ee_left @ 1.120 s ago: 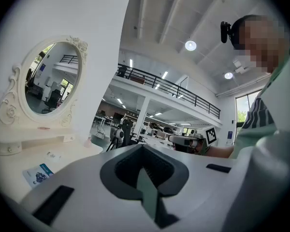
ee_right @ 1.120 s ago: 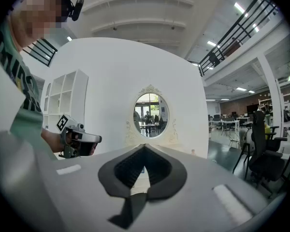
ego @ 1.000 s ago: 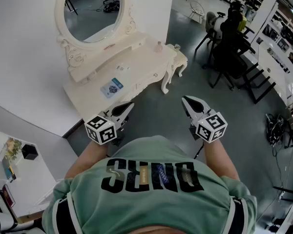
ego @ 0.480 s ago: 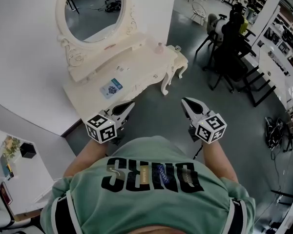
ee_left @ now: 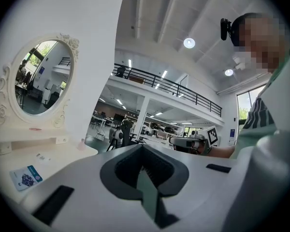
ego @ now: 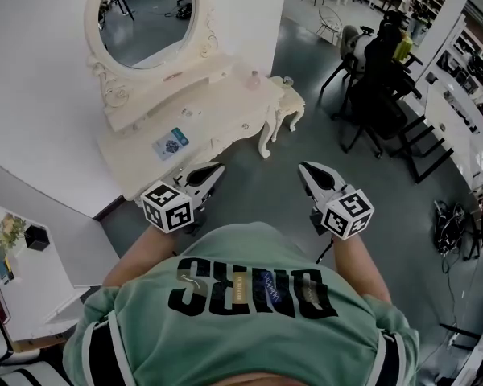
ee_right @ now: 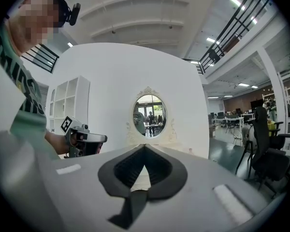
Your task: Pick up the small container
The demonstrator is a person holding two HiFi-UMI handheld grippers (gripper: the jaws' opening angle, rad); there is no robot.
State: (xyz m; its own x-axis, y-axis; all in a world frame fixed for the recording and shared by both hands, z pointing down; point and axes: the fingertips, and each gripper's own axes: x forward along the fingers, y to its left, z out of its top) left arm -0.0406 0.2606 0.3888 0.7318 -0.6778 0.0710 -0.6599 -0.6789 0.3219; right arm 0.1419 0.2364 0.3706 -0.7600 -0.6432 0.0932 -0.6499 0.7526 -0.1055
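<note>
The small container (ego: pixel 254 77) is a pale pink pot near the right end of a cream dressing table (ego: pixel 217 119); in the left gripper view the small container (ee_left: pixel 80 144) shows beyond the tabletop's far end. Both grippers are held level in front of the person's chest, over the grey floor and short of the table. My left gripper (ego: pixel 214 170) is shut with nothing in it, its tips (ee_left: pixel 143 147) meeting. Just as empty and shut is my right gripper (ego: pixel 306 167), its tips (ee_right: pixel 145 146) pointing towards the table and mirror.
An oval mirror (ego: pixel 145 14) stands on the table's back against the white wall. A blue and white card (ego: pixel 170 144) lies on the tabletop. A cream stool (ego: pixel 288 95) stands at the table's right end. Black chairs and desks (ego: pixel 378 87) fill the right side.
The person and both grippers have moved a little along the floor; the dressing table now sits further left in the head view. Both grippers stay shut.
</note>
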